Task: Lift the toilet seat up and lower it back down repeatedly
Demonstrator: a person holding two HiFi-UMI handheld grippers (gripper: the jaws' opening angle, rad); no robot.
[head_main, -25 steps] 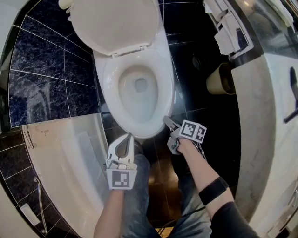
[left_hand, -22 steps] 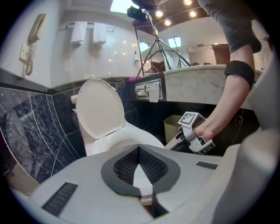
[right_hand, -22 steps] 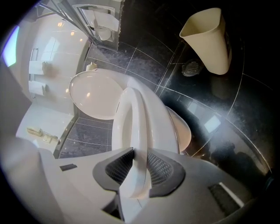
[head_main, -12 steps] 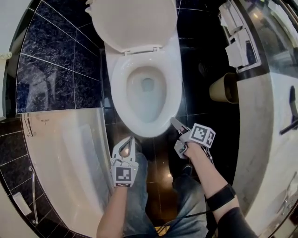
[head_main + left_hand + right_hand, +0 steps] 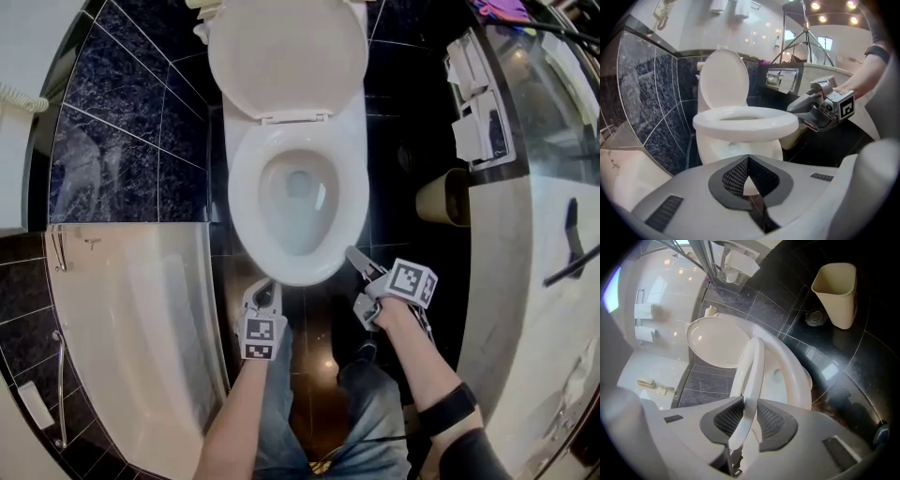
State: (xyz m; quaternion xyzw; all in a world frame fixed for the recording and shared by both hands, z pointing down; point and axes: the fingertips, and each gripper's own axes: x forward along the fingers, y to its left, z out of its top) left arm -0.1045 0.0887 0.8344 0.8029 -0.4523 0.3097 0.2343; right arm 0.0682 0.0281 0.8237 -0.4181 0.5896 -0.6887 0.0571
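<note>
The white toilet seat [image 5: 246, 211] rests nearly level over the bowl, and the lid [image 5: 286, 56] stands up behind it. My right gripper [image 5: 354, 255] is shut on the seat's front right edge. In the right gripper view the seat rim [image 5: 752, 371] runs between the pads of my right gripper [image 5: 750, 420], a little above the bowl [image 5: 787, 376]. My left gripper [image 5: 264, 289] hangs low in front of the bowl, shut and empty. The left gripper view, past the left gripper [image 5: 748, 161], shows the seat [image 5: 745, 123] from the front with the right gripper [image 5: 797, 110] clamped on its side.
A beige waste bin [image 5: 441, 186] stands on the dark tiled floor right of the toilet. A white bathtub [image 5: 141, 319] lies to the left and a marble counter [image 5: 525, 281] curves along the right. The person's legs [image 5: 375, 403] are close behind both grippers.
My left gripper has sunk lower in front of the bowl and rolled. My right gripper has stayed on the seat's front right edge and come up slightly.
</note>
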